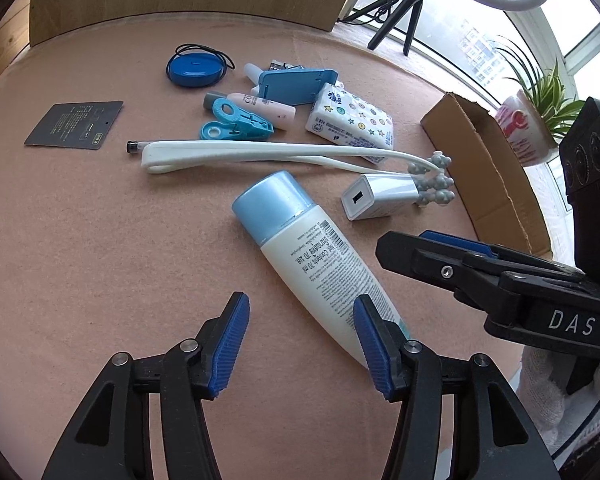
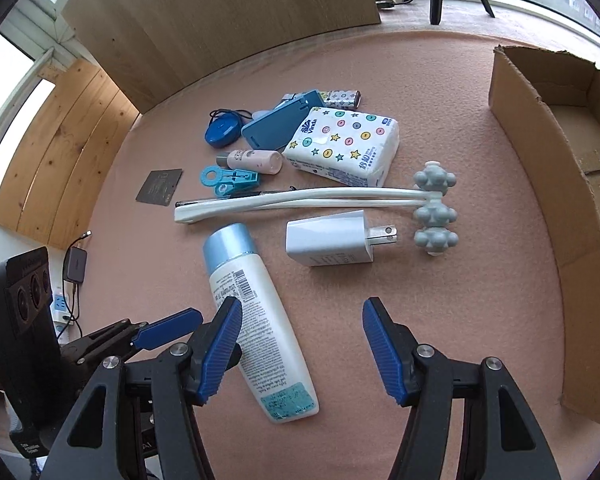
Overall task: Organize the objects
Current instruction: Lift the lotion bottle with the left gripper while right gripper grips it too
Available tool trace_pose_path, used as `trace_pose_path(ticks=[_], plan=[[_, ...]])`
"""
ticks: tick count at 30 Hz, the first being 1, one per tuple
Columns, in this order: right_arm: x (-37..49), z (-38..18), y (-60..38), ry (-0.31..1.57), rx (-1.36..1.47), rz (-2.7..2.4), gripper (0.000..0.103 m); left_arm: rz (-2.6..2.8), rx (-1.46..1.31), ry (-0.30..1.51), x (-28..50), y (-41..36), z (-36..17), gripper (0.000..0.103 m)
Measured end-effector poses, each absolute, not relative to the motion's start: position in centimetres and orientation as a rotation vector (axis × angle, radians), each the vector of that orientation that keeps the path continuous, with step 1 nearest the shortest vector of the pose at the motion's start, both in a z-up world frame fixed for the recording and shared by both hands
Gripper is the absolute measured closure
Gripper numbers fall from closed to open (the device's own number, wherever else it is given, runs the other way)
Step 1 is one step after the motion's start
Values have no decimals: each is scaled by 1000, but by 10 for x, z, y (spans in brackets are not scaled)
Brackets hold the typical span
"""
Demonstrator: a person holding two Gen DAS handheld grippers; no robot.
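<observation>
A white lotion bottle [image 1: 320, 256] with a light blue cap lies flat on the pink mat; it also shows in the right wrist view [image 2: 256, 312]. My left gripper [image 1: 300, 344] is open and empty, its right finger beside the bottle's base. My right gripper [image 2: 302, 352] is open and empty, its left finger over the bottle's side. A white USB charger [image 2: 328, 238], a white roller massager [image 2: 300, 200], a tissue pack [image 2: 344, 144], blue clips [image 2: 230, 180], a pink tube [image 2: 256, 160], a blue case [image 2: 280, 126] and a blue round tape [image 2: 222, 130] lie beyond.
An open cardboard box [image 2: 556, 184] stands at the right of the mat; it also shows in the left wrist view [image 1: 484, 160]. A dark card [image 1: 76, 124] lies at the left. A wooden board [image 2: 220, 20] stands behind. A potted plant [image 1: 532, 120] sits by the window.
</observation>
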State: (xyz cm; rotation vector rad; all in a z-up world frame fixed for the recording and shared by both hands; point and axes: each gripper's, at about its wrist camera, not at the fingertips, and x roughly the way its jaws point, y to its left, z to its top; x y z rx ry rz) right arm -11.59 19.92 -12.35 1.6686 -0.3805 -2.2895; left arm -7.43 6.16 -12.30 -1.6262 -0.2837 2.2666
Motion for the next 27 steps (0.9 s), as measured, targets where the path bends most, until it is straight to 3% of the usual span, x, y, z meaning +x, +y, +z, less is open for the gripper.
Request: trace_pose_path(ticks=[13, 17, 22, 27], plan=[[-129, -143, 185, -366, 1705, -2154, 45, 2246, -1623, -402, -80, 69, -132, 46], [-129, -147, 182, -367, 1706, -2117, 51, 2227, -1625, -445, -80, 71, -136, 46], [-128, -147, 179, -390, 1694, -2058, 66, 2227, -1622, -429, -77, 77, -138, 48], [-126, -146, 179, -399, 1694, -2054, 67, 2232, -1624, -423, -73, 80, -134, 49]])
